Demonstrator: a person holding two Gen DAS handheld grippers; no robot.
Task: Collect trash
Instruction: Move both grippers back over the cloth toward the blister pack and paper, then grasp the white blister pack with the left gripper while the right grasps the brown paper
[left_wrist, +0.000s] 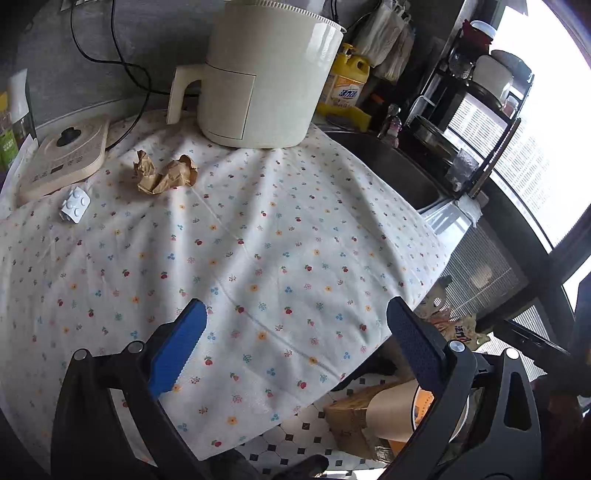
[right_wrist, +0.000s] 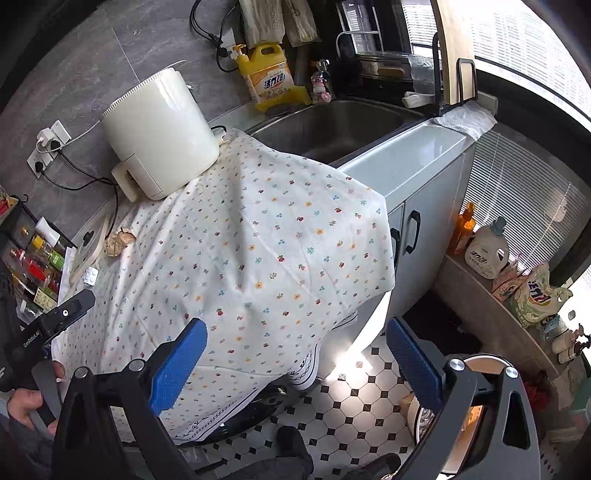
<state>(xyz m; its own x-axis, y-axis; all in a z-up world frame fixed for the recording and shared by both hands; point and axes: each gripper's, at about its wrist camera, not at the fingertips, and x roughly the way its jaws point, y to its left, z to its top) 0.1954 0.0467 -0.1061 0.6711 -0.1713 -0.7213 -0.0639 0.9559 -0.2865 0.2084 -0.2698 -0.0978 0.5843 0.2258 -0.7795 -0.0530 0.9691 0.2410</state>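
Observation:
A crumpled brown paper lies on the flowered tablecloth, far left, in front of the white air fryer. A small white pill blister lies left of and nearer than it. My left gripper hangs open and empty above the cloth's near edge, well short of both. In the right wrist view the paper and blister show far left. My right gripper is wide open with nothing between its blue pads, above the cloth's hanging corner and the tiled floor.
A round bin stands on the floor at lower right, behind my right finger. A beige appliance base lies beside the blister. The sink, a yellow detergent bottle and a dish rack are behind. A hand holds the left tool.

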